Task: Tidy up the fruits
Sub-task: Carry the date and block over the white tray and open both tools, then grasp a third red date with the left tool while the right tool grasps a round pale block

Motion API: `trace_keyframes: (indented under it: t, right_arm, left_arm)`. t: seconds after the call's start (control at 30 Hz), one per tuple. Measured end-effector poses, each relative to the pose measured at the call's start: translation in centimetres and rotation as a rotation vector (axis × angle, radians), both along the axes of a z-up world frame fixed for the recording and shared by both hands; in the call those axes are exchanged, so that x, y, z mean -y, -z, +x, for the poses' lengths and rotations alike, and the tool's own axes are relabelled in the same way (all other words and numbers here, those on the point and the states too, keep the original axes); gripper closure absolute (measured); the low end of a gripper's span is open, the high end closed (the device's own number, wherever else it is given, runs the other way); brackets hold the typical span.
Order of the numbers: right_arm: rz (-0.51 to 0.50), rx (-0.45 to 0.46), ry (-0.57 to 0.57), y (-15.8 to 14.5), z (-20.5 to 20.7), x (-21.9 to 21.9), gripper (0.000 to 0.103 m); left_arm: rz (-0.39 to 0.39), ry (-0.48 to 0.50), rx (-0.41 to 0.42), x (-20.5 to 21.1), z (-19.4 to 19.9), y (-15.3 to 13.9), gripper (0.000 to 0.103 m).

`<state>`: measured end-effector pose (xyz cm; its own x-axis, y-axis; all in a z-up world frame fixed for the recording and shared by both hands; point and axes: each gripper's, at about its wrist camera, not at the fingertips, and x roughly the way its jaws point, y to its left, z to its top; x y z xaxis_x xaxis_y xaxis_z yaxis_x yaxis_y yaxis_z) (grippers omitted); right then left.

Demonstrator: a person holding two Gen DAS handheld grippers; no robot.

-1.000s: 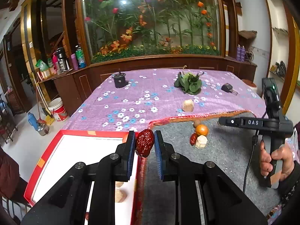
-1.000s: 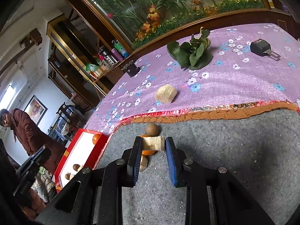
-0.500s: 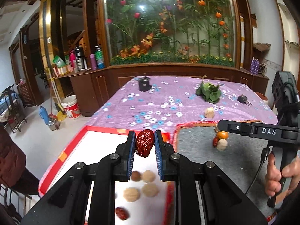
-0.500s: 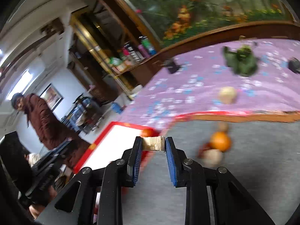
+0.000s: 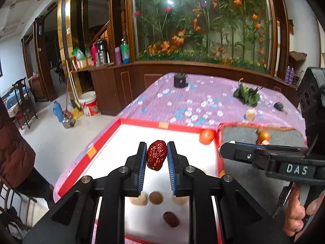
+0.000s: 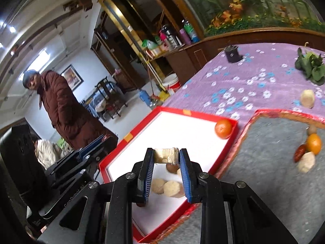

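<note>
Left hand-held gripper [image 5: 156, 157] grips red date [image 5: 156, 155] over tray [image 5: 140, 123] (orange [image 5: 206, 136] inside)

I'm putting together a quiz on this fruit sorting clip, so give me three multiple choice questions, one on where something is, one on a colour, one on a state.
1. Where is the lone orange in the red tray?
A. far corner
B. near edge
C. centre

2. What colour is the fruit in the left gripper?
A. green
B. dark red
C. yellow

3. What state is the right gripper in?
A. wide open and empty
B. shut on a pale chunk
C. lying on the mat

Answers:
1 A: it sits against the far corner walls.
2 B: a wrinkled dark red date sits between the pads.
3 B: the pale chunk is pinched above the tray.
</note>
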<state>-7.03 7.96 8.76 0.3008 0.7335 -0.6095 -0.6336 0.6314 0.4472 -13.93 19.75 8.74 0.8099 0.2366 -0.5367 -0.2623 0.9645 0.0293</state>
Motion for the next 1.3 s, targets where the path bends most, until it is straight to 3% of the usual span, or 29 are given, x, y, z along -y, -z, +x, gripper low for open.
trace_keyframes:
  t: [0.27,0.63,0.77,0.9,1.1,1.3]
  right_arm:
    - [-0.070,-0.029,-0.060,2.8,-1.7,-3.1,0.078]
    - [-0.063,-0.027,-0.101,2.8,-2.2,-3.8,0.073]
    - [-0.035,0.011,-0.047,1.4,-1.2,-0.9,0.072]
    - [-0.092,0.073,0.074,0.8,0.6,4.6,0.069]
    - [-0.277,0.079,0.315,2.3,4.5,13.8,0.067]
    - [-0.324,0.001,0.284,4.0,7.4,14.5,0.067]
  left_arm:
    - [-0.016,-0.040,-0.116,-1.9,0.5,3.9,0.085]
    - [0.019,-0.119,-0.224,-2.9,1.3,6.1,0.082]
    - [0.061,-0.139,-0.196,-2.1,1.1,5.1,0.046]
    - [0.110,-0.110,-0.149,-0.7,0.8,3.5,0.044]
    - [0.100,-0.029,-0.132,2.0,1.8,2.3,0.041]
    - [0.089,0.074,-0.146,5.4,2.6,1.5,0.041]
